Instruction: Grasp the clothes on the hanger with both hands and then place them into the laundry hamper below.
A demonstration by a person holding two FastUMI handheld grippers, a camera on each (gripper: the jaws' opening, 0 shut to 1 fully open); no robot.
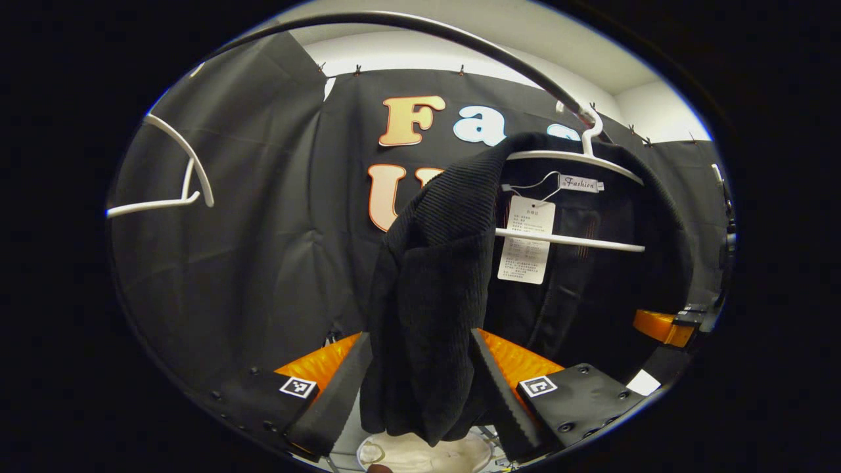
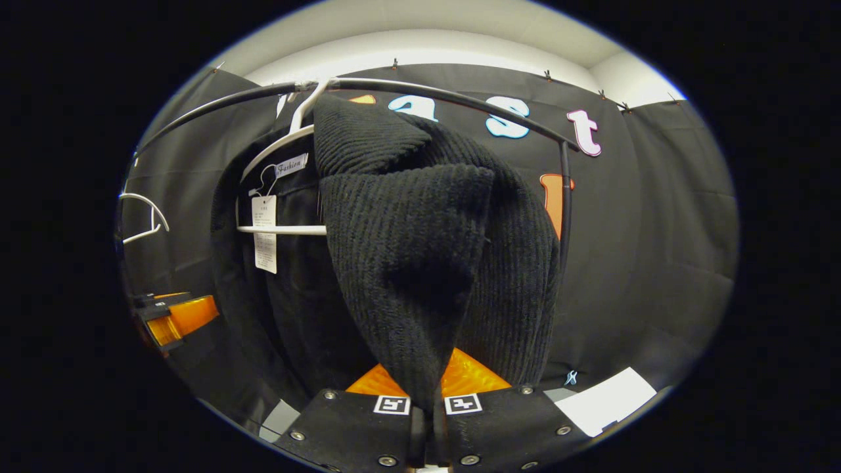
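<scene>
Plainly, the right gripper has its jaws pinched together on a fold of the black ribbed knit garment, the cloth running down into the slit between the two marked finger plates. The left gripper has its jaws wide apart, the hanging front edge of the same garment dropping between the two padded fingers without either one pressing on it.

The garment still hangs on the white plastic hanger, hooked over the curved black rail, so I judge the grasping step only half done: one side held, the other not yet. The next move would seem to call for the left jaws to close on the knit, then for both grippers to lift or slide it off the hanger's shoulders and lower it.

The left gripper view shows a pale round container with light cloth just below the garment's hem, likely the hamper, and a bare white hanger to one side. The right gripper view shows the rail's upright post behind the knit.
</scene>
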